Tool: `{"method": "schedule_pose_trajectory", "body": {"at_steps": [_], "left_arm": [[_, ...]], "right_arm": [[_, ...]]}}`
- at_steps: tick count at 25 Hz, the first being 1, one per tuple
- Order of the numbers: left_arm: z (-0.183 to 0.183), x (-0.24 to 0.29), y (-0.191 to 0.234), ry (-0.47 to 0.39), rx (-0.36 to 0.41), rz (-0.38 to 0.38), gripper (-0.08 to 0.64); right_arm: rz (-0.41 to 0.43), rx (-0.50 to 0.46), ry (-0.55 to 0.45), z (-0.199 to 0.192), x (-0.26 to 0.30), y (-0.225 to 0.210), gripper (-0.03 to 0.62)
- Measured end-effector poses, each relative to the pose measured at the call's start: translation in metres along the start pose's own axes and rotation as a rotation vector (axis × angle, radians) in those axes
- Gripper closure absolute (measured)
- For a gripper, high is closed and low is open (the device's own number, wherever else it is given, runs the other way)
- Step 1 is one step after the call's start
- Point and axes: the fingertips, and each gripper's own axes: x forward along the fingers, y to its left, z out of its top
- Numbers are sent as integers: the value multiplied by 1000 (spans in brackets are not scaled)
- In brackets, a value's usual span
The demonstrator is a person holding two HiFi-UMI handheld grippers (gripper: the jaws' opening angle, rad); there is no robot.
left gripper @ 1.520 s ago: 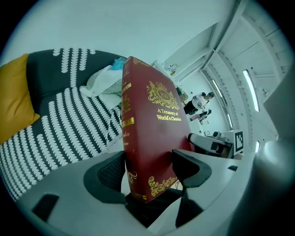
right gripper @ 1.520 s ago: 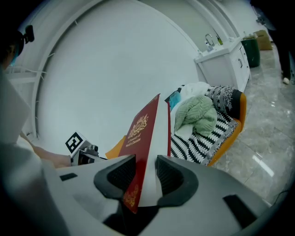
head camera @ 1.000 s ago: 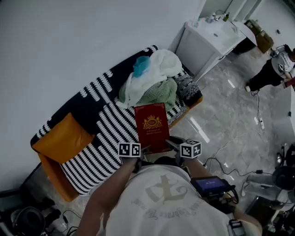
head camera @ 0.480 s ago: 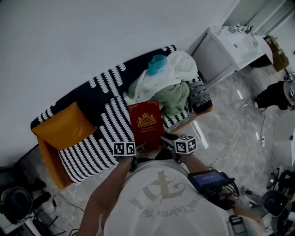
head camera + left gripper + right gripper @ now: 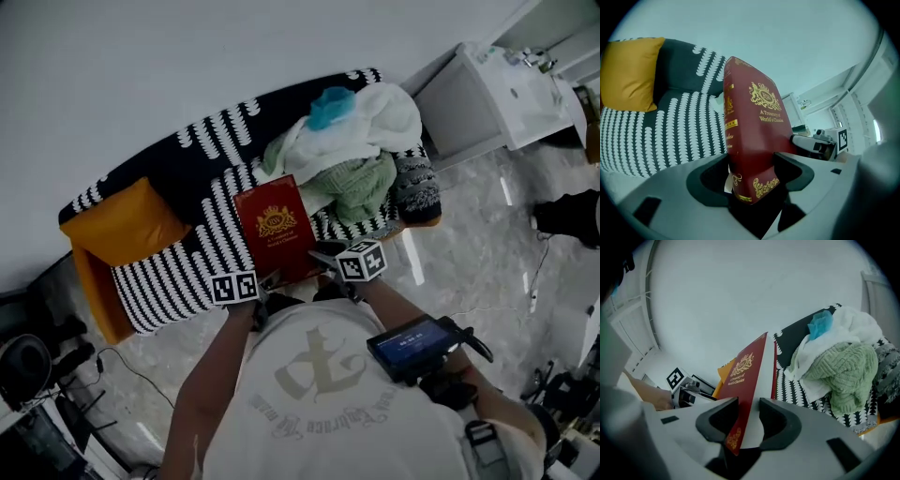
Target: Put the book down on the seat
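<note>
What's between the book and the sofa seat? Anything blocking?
Nothing visible. The book, shut in the left gripper and right gripper, hangs over a bare striped stretch of the seat. The clothes pile fills the seat's right end, the orange cushion the left, both beside that stretch.

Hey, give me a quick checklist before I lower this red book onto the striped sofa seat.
1. Left tongs shut on the book: ok.
2. Right tongs shut on the book: ok.
3. Bare seat showing between the orange cushion and the clothes pile: ok.
4. Book's edge apart from the clothes pile: cannot tell.
5. Book lying flat on the seat: not ok, held up at a tilt.
</note>
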Motion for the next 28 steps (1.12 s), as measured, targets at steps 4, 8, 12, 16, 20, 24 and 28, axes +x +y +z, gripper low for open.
{"method": "schedule_pose_trajectory", "body": {"at_steps": [4,8,12,16,20,24,28], "left_arm": [[6,6,2,-13,-37,27,256],[2,11,2,-40,-108,51,265],[-4,21,1,-66,-157,74,268],[-4,32,3,-78,-174,103,268],[-9,41,6,-88,-193,118,268],[-17,47,7,-106,-225,129,268],[-22,54,15,-114,-255,132,268]], "right_arm": [[54,-21,63,7,9,-13,442],[103,-37,123,8,15,-23,443],[140,-48,168,4,19,-35,443],[156,-61,205,1,23,-48,443],[167,-79,239,-4,29,-56,445],[180,-78,267,-13,32,-62,445],[185,-81,292,-18,40,-68,445]]}}
